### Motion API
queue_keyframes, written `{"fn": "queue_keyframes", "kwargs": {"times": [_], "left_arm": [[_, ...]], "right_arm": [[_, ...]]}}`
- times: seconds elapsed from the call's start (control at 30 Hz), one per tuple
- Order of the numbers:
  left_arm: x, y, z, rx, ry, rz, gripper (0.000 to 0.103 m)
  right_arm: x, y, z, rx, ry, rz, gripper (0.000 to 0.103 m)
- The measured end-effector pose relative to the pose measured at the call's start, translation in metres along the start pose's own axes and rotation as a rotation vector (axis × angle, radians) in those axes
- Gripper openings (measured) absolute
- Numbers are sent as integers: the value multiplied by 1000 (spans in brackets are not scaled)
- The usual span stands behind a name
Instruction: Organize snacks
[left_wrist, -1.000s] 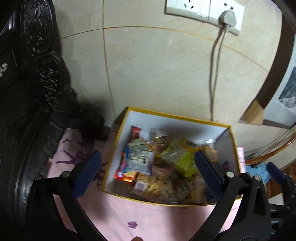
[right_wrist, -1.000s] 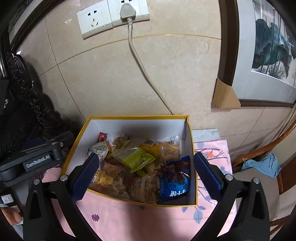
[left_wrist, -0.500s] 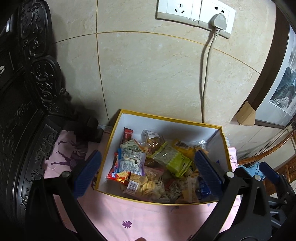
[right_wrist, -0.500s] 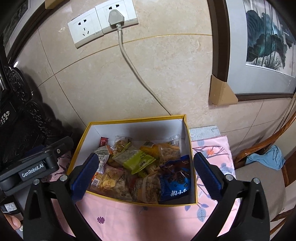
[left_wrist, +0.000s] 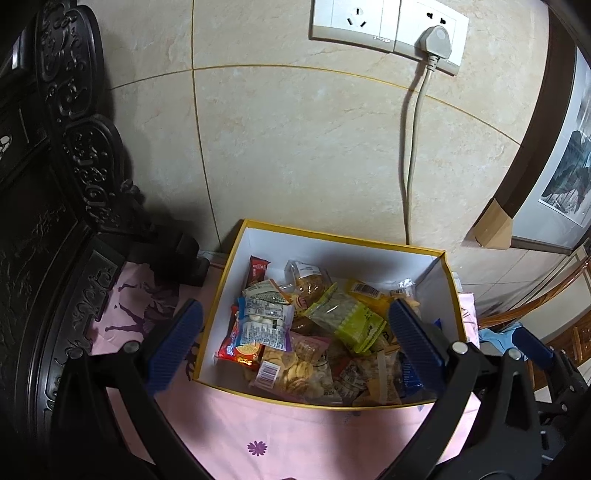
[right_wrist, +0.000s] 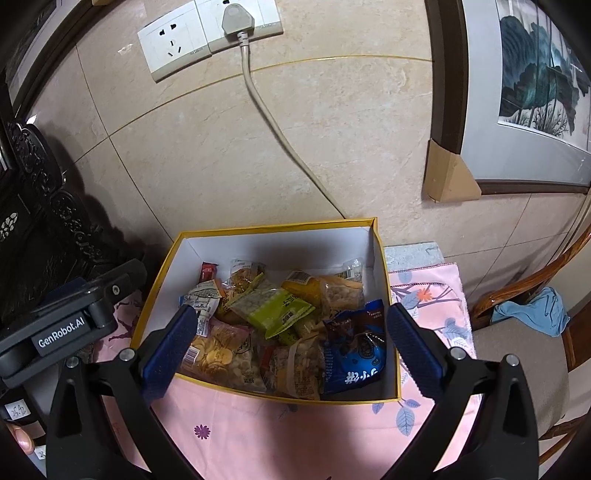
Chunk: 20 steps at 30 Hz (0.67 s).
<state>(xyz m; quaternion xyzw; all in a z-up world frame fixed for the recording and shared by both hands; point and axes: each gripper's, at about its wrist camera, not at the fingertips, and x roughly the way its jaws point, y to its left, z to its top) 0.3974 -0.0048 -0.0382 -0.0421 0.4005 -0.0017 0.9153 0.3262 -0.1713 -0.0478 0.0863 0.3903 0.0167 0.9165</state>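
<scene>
Right wrist view: one yellow-rimmed box (right_wrist: 384, 258) of snack packets (right_wrist: 273, 314) on pink cloth (right_wrist: 258, 432) by tiled wall (right_wrist: 332, 129); left gripper (left_wrist: 295, 347) and right gripper (right_wrist: 284, 343) both gape wide, holding nothing.

- "GenRobot.AI" in white letters on the black body of the left gripper (right_wrist: 62, 334), seen from the right wrist view.
- "25.92", handwritten, on a small white tag (right_wrist: 17, 410) at the lower left edge.
- Large white characters on the blue snack bag (right_wrist: 356, 352), upside down and partly illegible.
</scene>
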Motion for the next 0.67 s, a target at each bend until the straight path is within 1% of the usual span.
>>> {"fn": "queue_keyframes", "kwargs": {"times": [0.2, 0.3, 0.4, 0.47, 0.57, 0.67], "left_arm": [[-3, -2, 0, 15, -13, 3, 101], [-4, -5, 1, 32, -13, 25, 101], [-3, -4, 2, 27, -5, 32, 101], [-2, -3, 1, 14, 2, 25, 101], [-2, 0, 1, -1, 2, 8, 101], [-2, 0, 1, 4, 1, 8, 101]], "right_arm": [[0, 0, 0, -2, -1, 1, 102], [-1, 1, 0, -2, -3, 2, 102], [-1, 1, -1, -2, -2, 6, 102], [-1, 2, -1, 1, -1, 15, 102], [1, -1, -2, 26, 17, 53, 102], [0, -2, -3, 35, 8, 52, 102]]}}
